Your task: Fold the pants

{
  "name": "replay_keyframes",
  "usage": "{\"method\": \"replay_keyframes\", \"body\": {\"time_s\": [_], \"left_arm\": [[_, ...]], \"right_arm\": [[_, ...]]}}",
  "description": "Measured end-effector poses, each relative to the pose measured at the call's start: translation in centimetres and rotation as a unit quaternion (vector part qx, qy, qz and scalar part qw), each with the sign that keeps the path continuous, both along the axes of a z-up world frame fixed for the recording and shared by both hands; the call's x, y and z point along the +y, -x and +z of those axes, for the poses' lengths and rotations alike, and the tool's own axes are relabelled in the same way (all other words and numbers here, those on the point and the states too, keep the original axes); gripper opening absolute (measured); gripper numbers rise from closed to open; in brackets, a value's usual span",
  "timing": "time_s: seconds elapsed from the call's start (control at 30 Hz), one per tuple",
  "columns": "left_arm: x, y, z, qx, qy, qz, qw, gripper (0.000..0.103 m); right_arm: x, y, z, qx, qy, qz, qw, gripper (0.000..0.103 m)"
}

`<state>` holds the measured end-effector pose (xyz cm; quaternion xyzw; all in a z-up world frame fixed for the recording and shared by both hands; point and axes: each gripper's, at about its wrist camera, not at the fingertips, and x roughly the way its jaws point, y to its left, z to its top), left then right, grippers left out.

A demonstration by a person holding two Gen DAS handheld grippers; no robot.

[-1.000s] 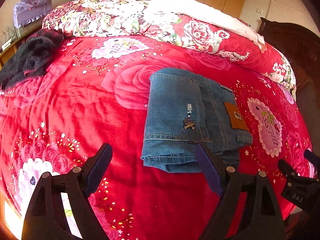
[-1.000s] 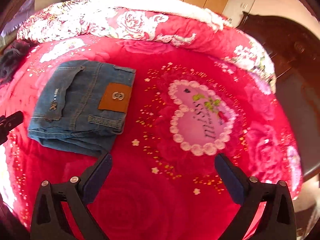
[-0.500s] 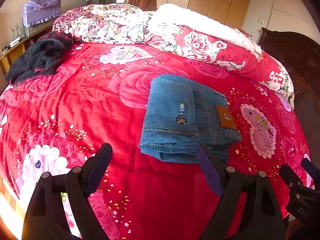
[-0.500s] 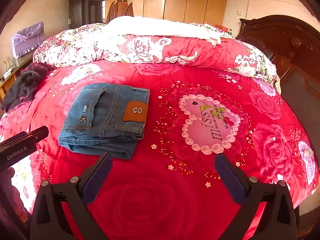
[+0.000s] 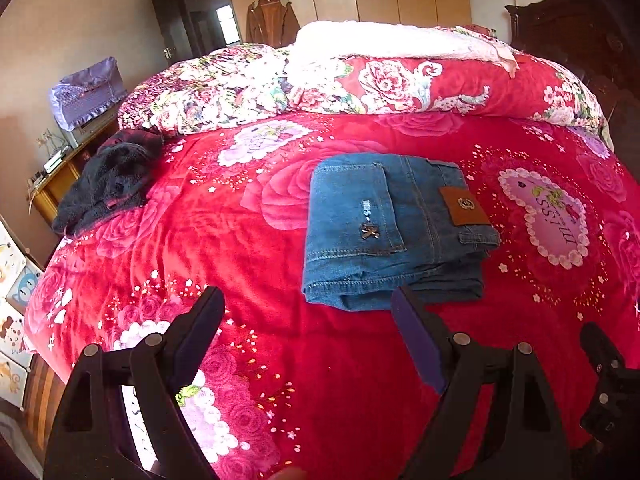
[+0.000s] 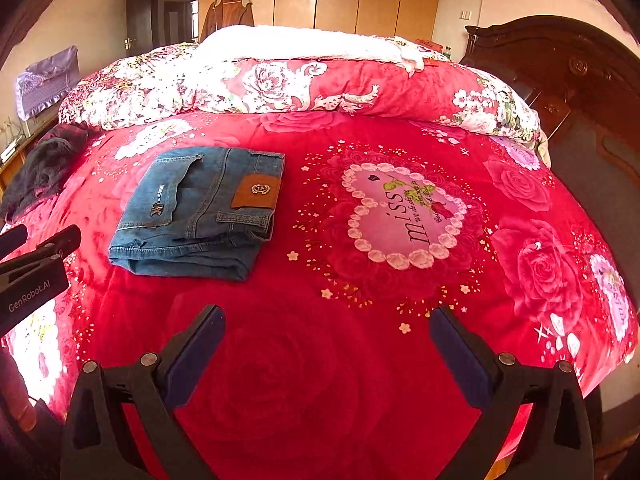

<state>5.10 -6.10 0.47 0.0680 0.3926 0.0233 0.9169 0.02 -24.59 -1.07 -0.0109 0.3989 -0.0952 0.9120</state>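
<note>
One pair of blue jeans (image 5: 394,232) lies folded into a compact rectangle on a red rose-print blanket (image 5: 248,248), a brown leather waistband patch (image 6: 256,192) and a small metal "X" emblem facing up. "miss" reads inside the blanket's pink heart (image 6: 400,216); "GenRobot.AI" marks the left gripper (image 5: 308,320). Both it and the right gripper (image 6: 326,332) stand wide open above the bedding, empty, short of the denim. One dark garment (image 5: 108,184) sits by the bed's edge
</note>
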Motion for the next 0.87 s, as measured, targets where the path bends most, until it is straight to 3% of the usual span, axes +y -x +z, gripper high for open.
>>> {"method": "replay_keyframes", "body": {"time_s": [0.77, 0.87], "left_arm": [[-2.1, 0.7, -1.2, 0.063, 0.057, -0.038, 0.9957, 0.086], [-2.3, 0.6, -1.5, 0.071, 0.091, -0.071, 0.9908, 0.086]], "right_arm": [[-1.6, 0.1, -0.8, 0.016, -0.018, -0.021, 0.999, 0.102], [-2.0, 0.0, -0.8, 0.016, -0.021, -0.026, 0.999, 0.102]]}}
